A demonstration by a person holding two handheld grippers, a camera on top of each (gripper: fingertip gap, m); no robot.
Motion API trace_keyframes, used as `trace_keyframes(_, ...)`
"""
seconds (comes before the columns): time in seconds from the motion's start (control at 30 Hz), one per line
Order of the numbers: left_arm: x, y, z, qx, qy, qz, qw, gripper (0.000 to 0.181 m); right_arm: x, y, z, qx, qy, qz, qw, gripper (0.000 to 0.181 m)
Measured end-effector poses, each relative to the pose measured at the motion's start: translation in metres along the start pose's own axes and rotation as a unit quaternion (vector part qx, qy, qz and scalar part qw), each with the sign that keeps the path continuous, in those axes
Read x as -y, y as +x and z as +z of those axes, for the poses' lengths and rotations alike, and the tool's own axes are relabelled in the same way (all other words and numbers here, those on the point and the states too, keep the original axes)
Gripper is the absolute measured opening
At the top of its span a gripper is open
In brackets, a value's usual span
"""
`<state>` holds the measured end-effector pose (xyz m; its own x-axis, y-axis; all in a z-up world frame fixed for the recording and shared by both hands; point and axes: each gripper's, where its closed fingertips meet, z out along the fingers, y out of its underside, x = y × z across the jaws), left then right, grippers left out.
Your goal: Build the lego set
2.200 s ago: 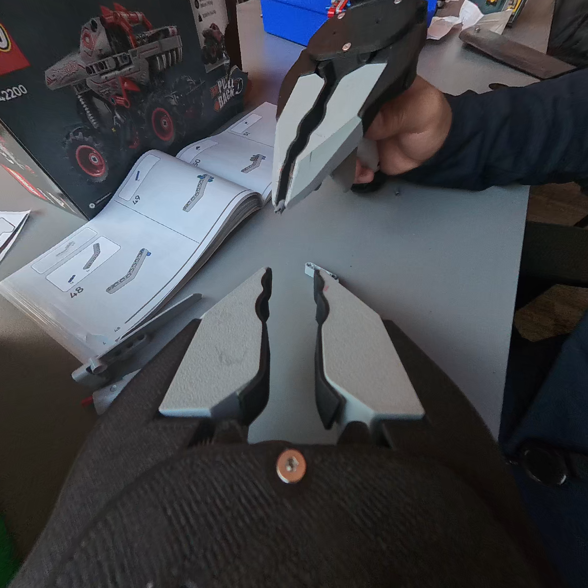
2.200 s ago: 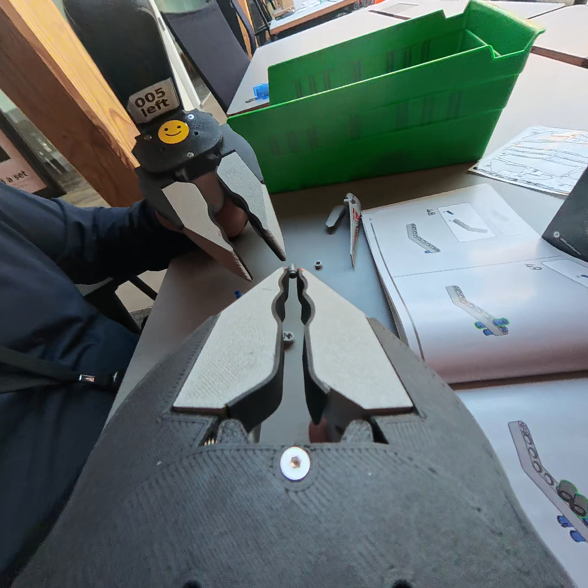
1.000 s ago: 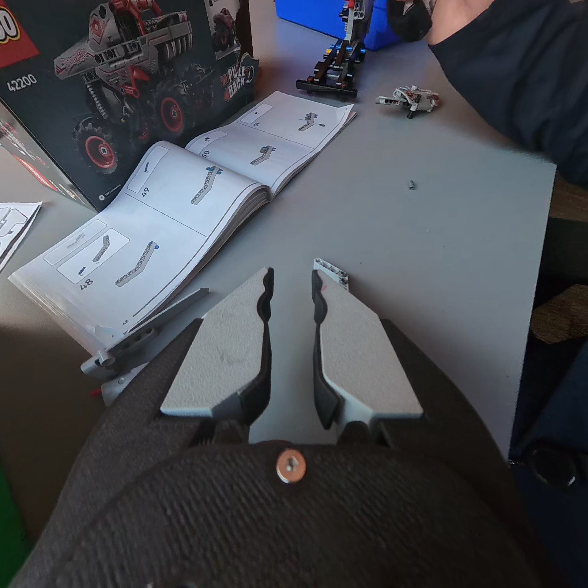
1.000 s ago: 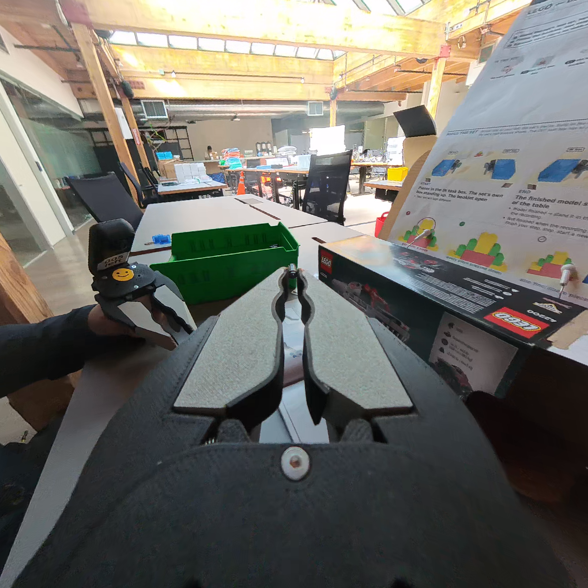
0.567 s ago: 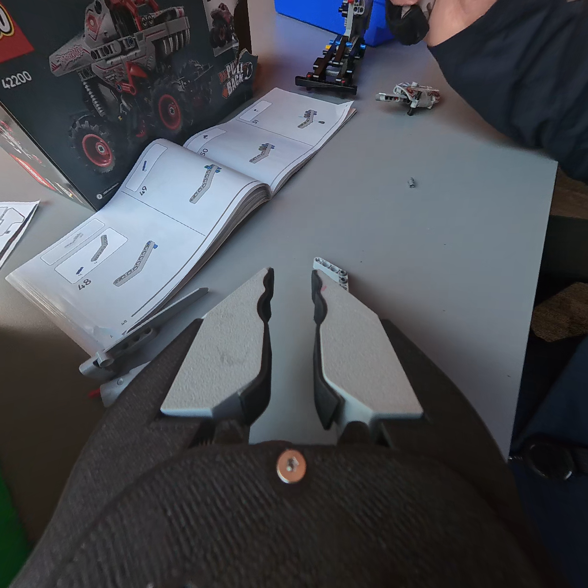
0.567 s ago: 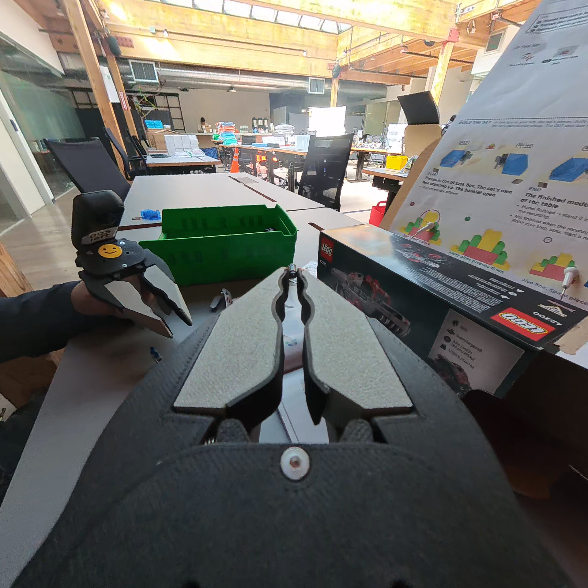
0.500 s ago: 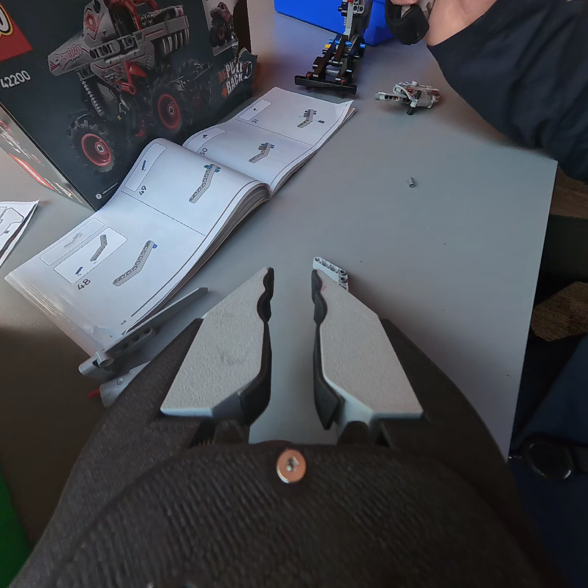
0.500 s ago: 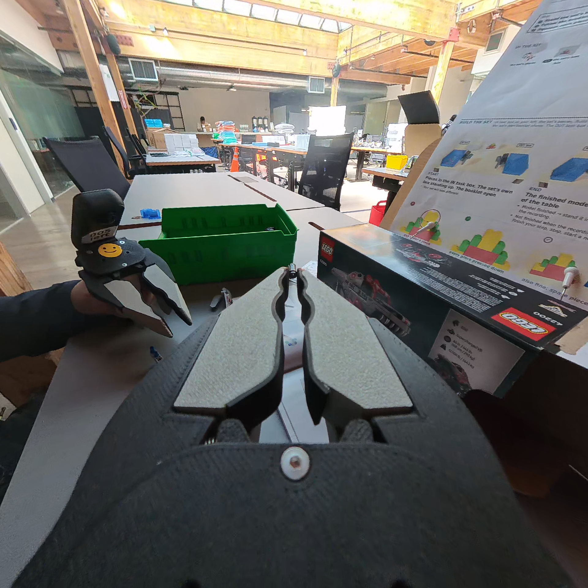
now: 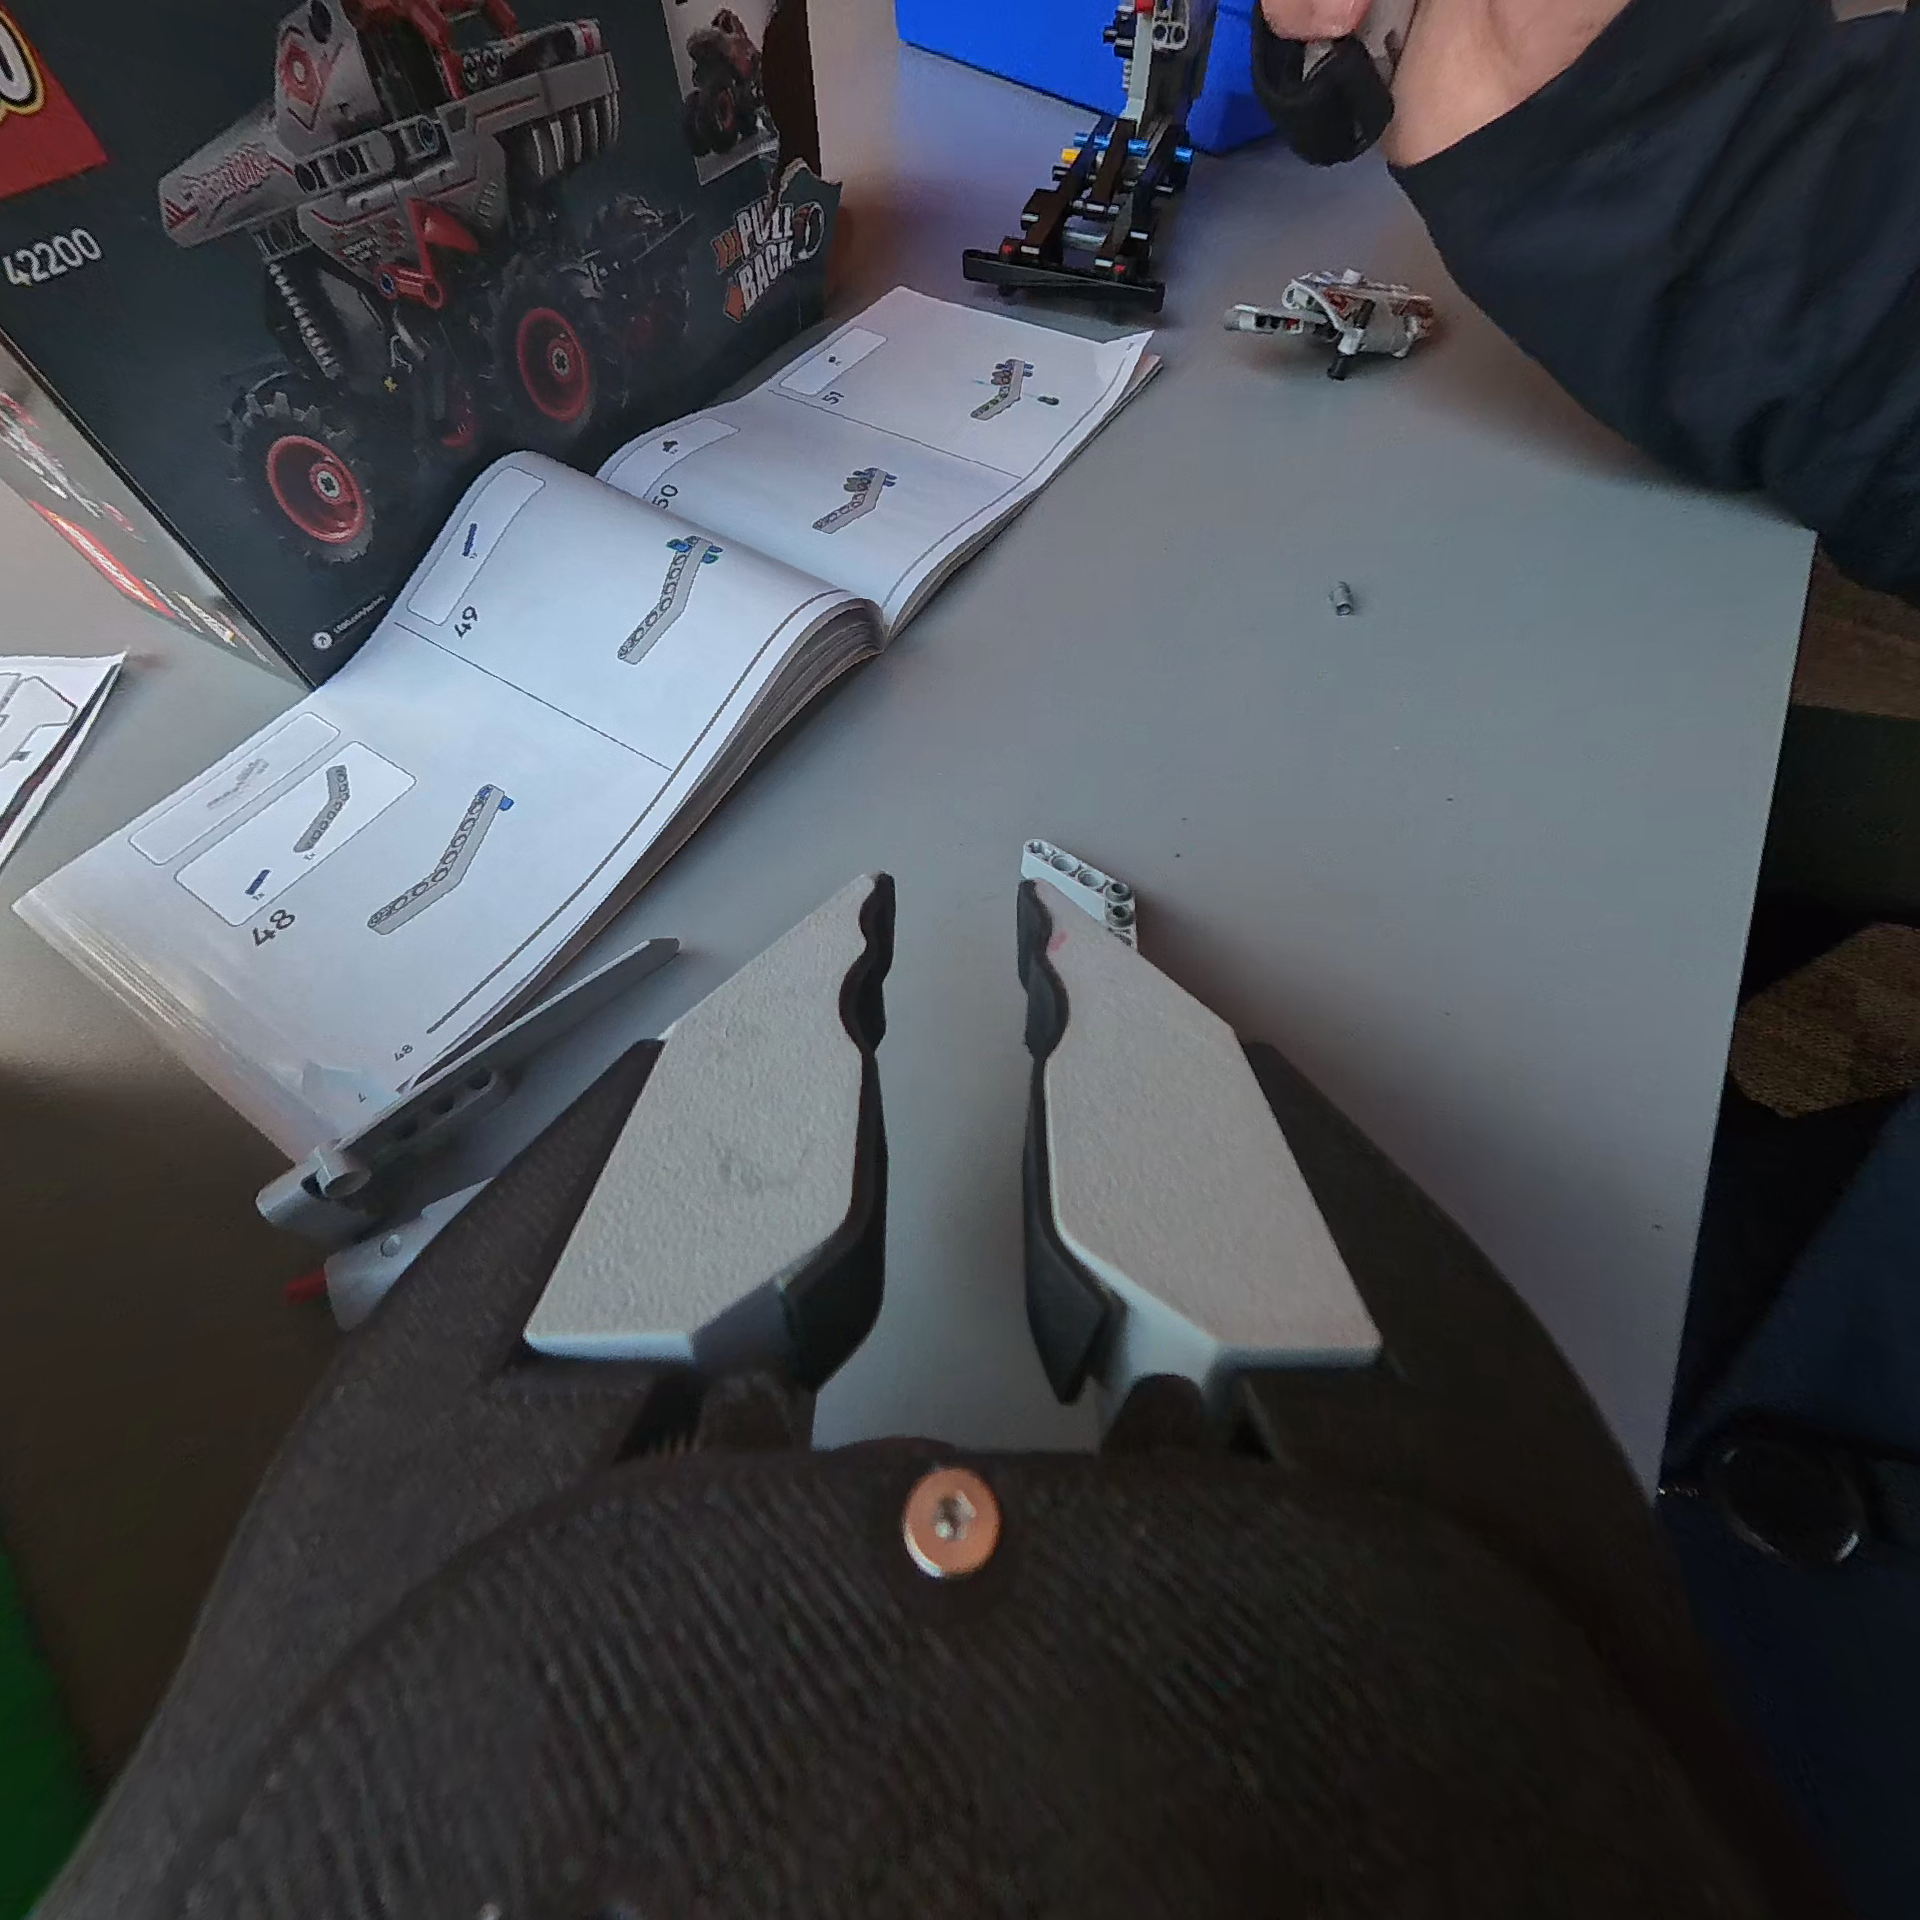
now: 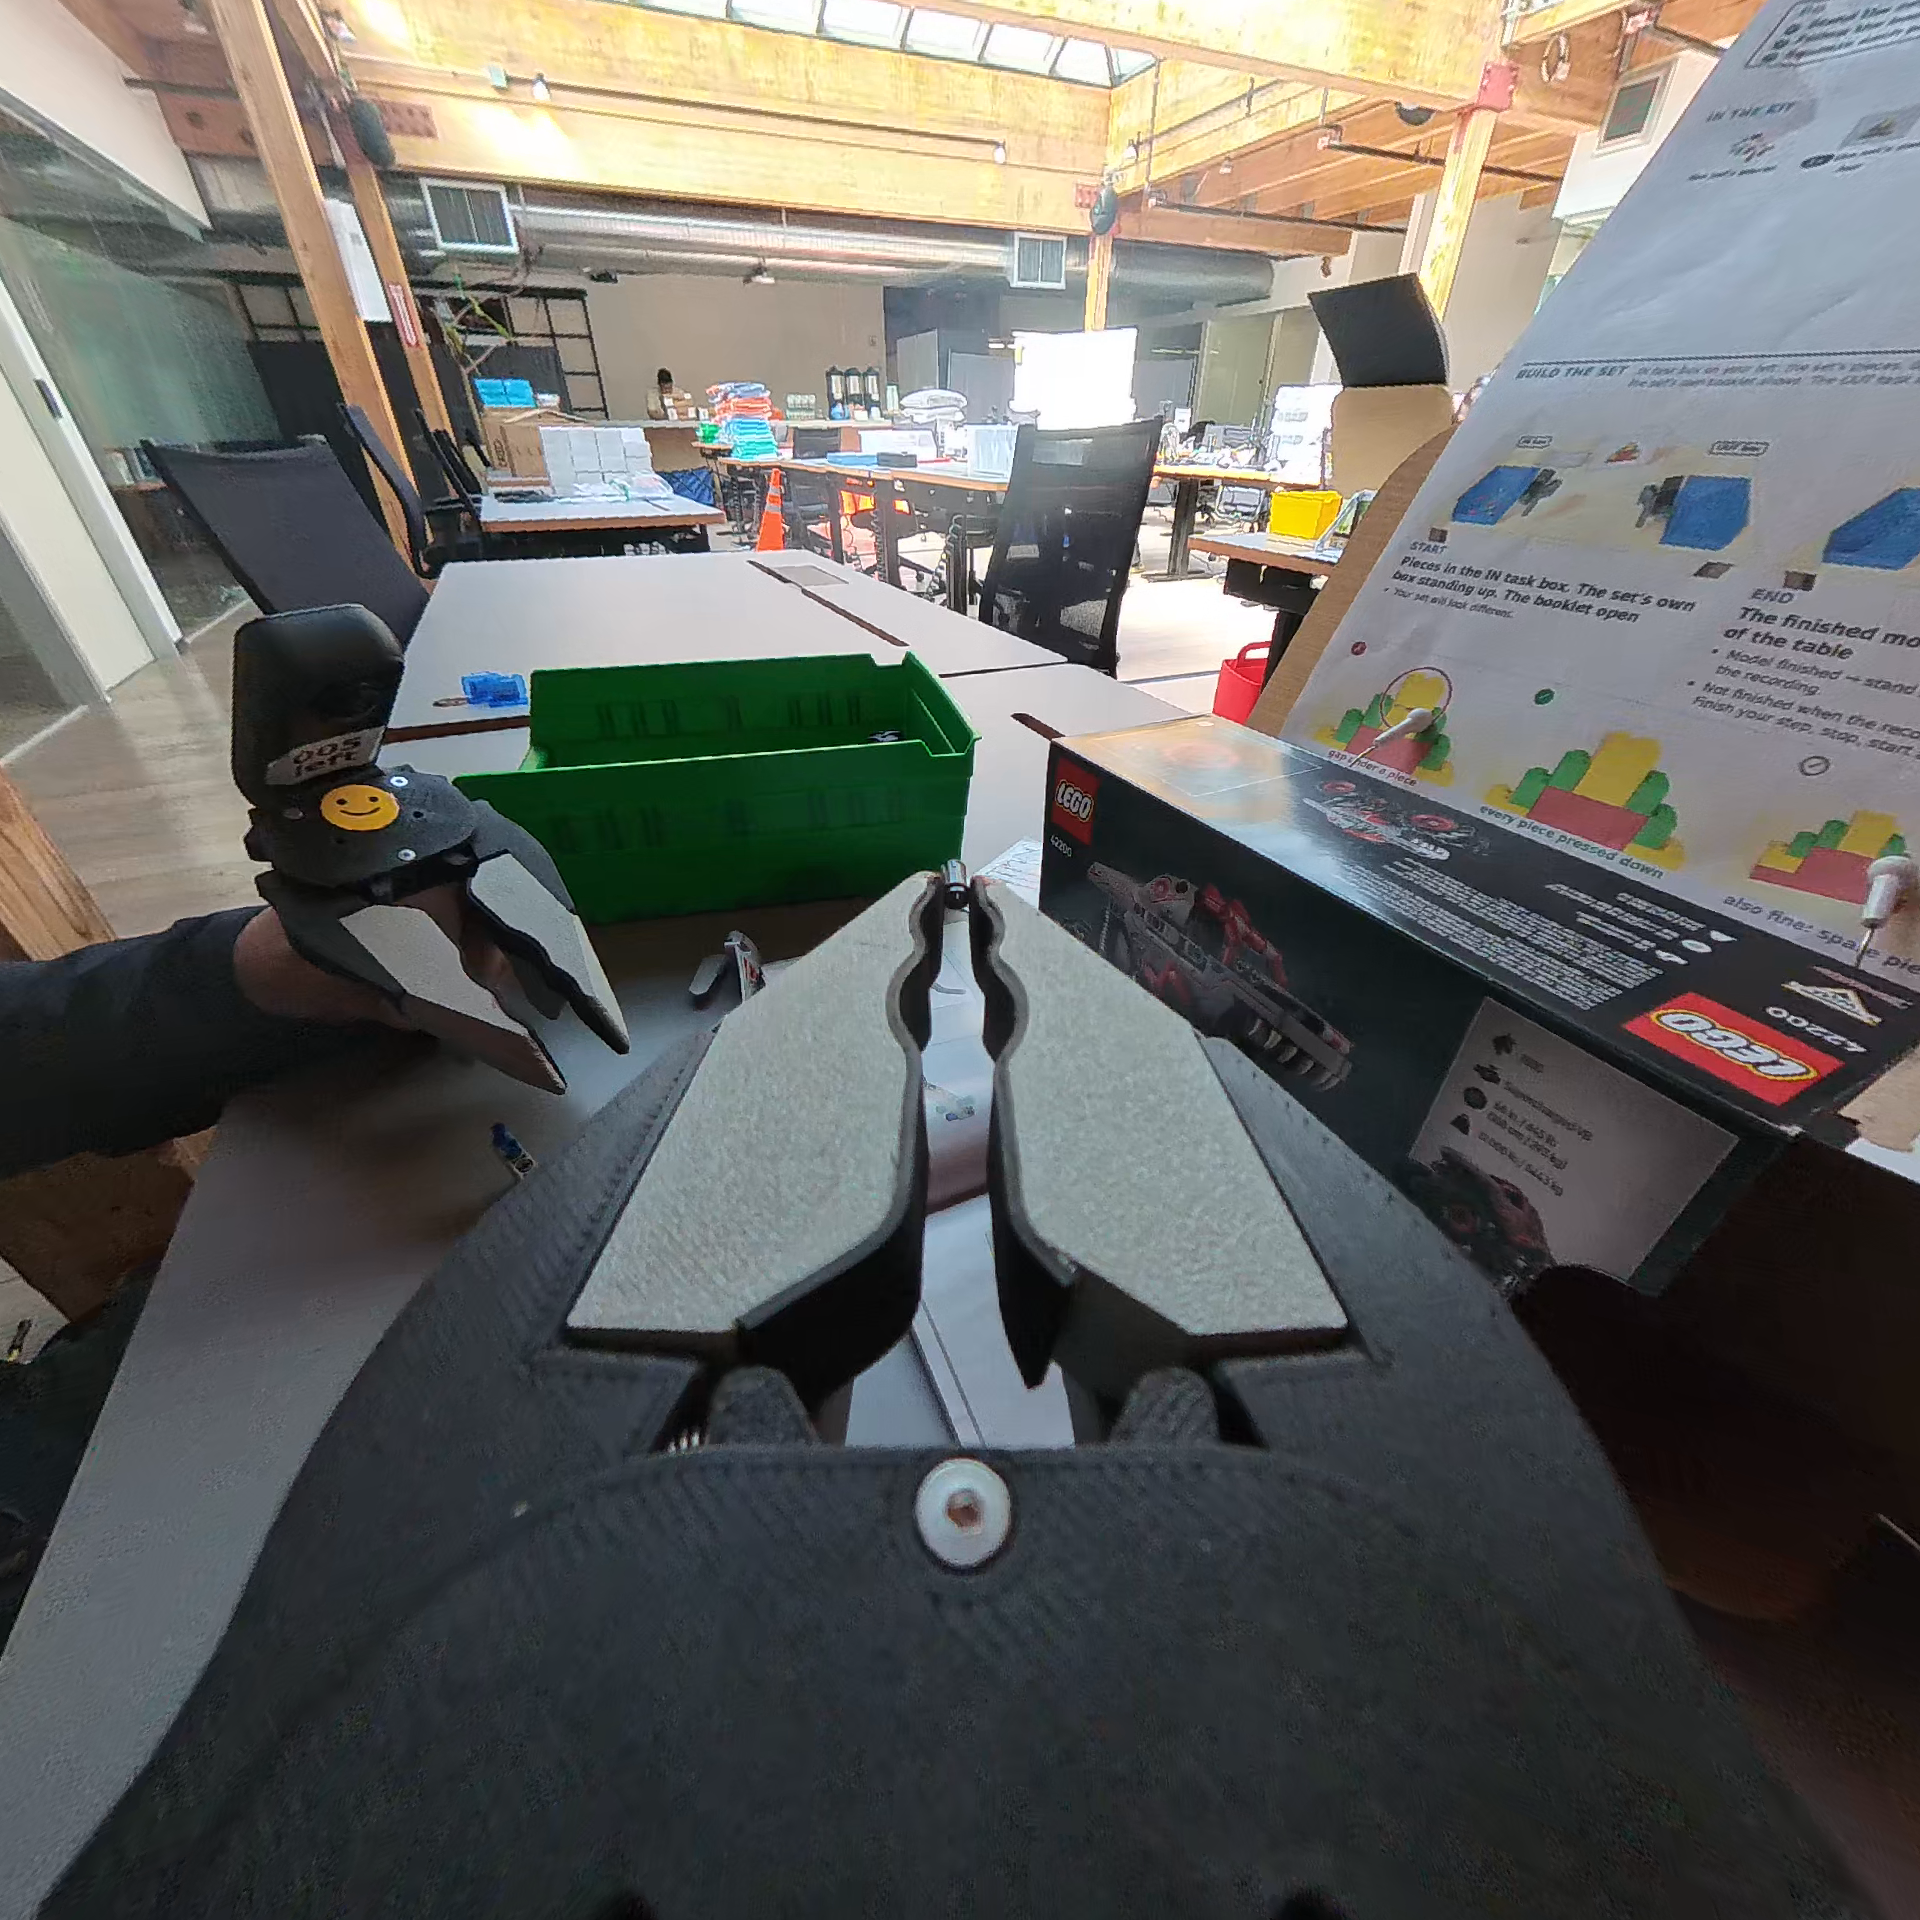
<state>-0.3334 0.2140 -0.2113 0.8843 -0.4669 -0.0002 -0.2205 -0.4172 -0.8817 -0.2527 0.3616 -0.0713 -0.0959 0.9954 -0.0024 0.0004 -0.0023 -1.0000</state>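
My left gripper (image 9: 954, 899) is open and empty, low over the grey table (image 9: 1351, 935). A light grey Lego beam (image 9: 1086, 888) lies on the table right by its right fingertip. My right gripper (image 10: 954, 883) is raised and nearly shut, pinching a small dark pin (image 10: 954, 871) at its tips. The left gripper (image 10: 587, 1060) also shows open in the right wrist view. The open instruction booklet (image 9: 520, 727) lies to the left, with a grey panel piece (image 9: 436, 1112) by its near corner. A partly built chassis (image 9: 1101, 197) and a small sub-assembly (image 9: 1340, 312) stand at the far side.
The Lego set box (image 9: 364, 260) stands behind the booklet and shows in the right wrist view (image 10: 1351, 935). A green bin (image 10: 727, 790) and a blue bin (image 9: 1039, 42) sit at the table's ends. A loose grey pin (image 9: 1342, 600) and a blue pin (image 10: 509, 1148) lie on the table. About 20 centimetres separates my left fingertips from my right.
The right gripper lifted away from in front of the left gripper to the far right, still pinching the pin. Over the last half second nothing visibly moved.
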Motion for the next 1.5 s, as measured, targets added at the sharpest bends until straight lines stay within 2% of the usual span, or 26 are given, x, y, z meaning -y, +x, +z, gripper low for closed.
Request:
trace_keyframes(0.43, -0.001, 0.000, 0.001, 0.000, -0.002, 0.001, 1.000, 0.020, 0.010, 0.005, -0.009, -0.010, 0.018, -0.001, 1.000, 0.001)
trace_keyframes(1.5, -0.001, 0.000, 0.001, -0.001, -0.003, 0.003, 1.000, 0.020, -0.001, -0.001, 0.000, -0.001, -0.009, -0.008, 1.000, 0.001)
